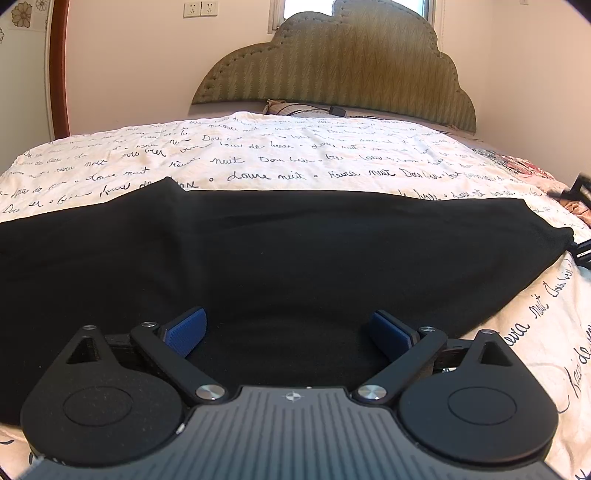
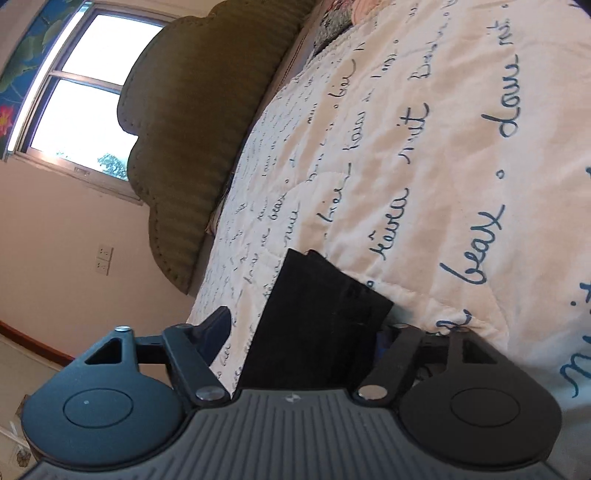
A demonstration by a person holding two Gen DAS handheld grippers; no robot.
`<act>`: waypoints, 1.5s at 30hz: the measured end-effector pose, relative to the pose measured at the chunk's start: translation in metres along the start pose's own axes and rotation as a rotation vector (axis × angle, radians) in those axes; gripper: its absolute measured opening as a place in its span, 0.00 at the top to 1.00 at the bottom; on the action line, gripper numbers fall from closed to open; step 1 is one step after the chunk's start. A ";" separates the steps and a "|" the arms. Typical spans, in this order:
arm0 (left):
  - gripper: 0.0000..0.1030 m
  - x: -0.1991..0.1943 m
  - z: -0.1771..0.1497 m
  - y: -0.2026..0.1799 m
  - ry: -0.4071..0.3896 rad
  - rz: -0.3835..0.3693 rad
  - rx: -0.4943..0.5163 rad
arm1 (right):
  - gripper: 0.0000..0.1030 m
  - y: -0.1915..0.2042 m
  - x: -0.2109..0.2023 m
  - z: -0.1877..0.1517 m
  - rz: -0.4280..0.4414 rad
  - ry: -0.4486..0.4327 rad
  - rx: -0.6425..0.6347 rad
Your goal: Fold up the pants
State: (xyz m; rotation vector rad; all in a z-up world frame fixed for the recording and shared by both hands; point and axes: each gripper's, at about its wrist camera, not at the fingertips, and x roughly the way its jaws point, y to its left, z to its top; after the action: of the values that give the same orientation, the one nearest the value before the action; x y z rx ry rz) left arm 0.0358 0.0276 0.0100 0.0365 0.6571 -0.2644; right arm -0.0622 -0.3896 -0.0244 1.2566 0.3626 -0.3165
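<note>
Black pants (image 1: 280, 258) lie spread sideways across a white quilt with black script (image 1: 280, 155). My left gripper (image 1: 288, 332) is open, its blue pads (image 1: 186, 330) apart just above the near edge of the pants, holding nothing. In the right wrist view, rolled sideways, my right gripper (image 2: 306, 336) is open, with the end of the pants (image 2: 317, 317) lying between its fingers; its right pad is mostly hidden behind the cloth. Part of the right gripper (image 1: 581, 251) shows at the pants' right end in the left wrist view.
A padded olive headboard (image 1: 332, 62) stands at the far end of the bed, with a pillow (image 1: 284, 107) below it. A floral cloth (image 1: 517, 166) lies at the far right. A window (image 2: 85, 88) is behind the headboard, and wall sockets (image 1: 201, 8) are on the wall.
</note>
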 end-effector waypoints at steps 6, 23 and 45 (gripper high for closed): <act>0.04 0.000 0.000 0.000 0.000 0.000 0.000 | 0.58 -0.011 0.004 0.001 0.003 -0.034 0.025; 0.11 -0.013 0.076 -0.038 -0.019 -0.033 0.030 | 0.93 0.068 -0.001 -0.041 -0.153 -0.124 -0.713; 0.24 0.193 0.162 -0.265 0.411 -0.440 -0.009 | 0.93 0.088 0.007 -0.117 -0.151 -0.120 -1.261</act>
State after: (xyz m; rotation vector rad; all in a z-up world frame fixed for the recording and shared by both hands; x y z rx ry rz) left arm 0.2119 -0.2921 0.0343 -0.0654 1.0746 -0.6891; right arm -0.0292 -0.2525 0.0170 -0.0261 0.4409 -0.2155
